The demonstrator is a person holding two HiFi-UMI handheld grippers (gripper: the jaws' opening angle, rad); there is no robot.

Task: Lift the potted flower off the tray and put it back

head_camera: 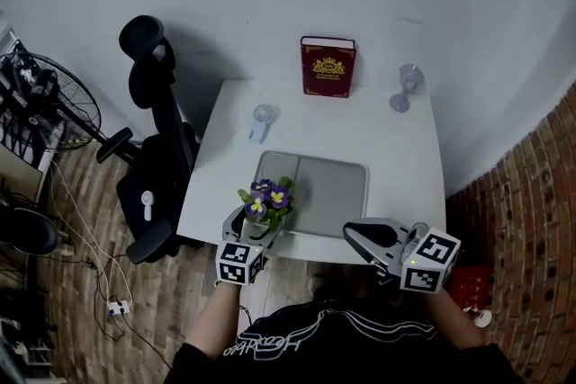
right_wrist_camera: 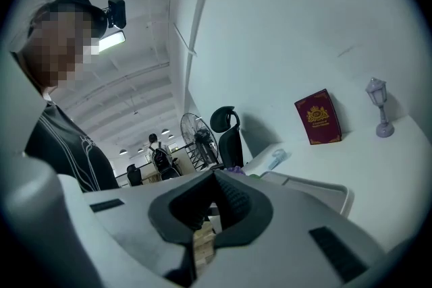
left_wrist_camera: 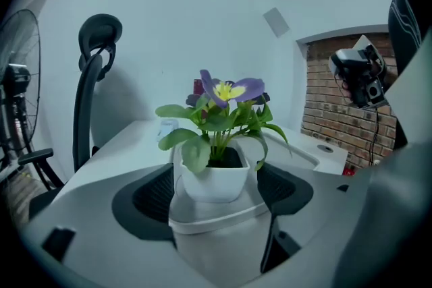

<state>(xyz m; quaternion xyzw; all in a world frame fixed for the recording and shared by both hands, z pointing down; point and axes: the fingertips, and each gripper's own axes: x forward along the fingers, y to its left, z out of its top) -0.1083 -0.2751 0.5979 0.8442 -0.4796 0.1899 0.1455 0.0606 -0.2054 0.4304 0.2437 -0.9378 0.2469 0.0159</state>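
Observation:
The potted flower [head_camera: 267, 201], purple and yellow blooms in a small white pot [left_wrist_camera: 214, 177], sits between the jaws of my left gripper [head_camera: 258, 227], which is shut on the pot [left_wrist_camera: 216, 195]. It hovers at the front left corner of the grey tray [head_camera: 331, 187]; I cannot tell whether the pot touches the tray. My right gripper [head_camera: 358, 234] hangs over the table's front edge, to the right of the pot, jaws shut with nothing in them [right_wrist_camera: 214, 204]. The tray holds nothing else.
A dark red book [head_camera: 328, 66] stands at the back of the white table [head_camera: 405, 157]. A small lilac lamp ornament [head_camera: 407, 88] and a pale blue hand fan [head_camera: 261, 122] are nearby. A black office chair [head_camera: 155, 148] is on the left, a brick wall [head_camera: 531, 211] on the right.

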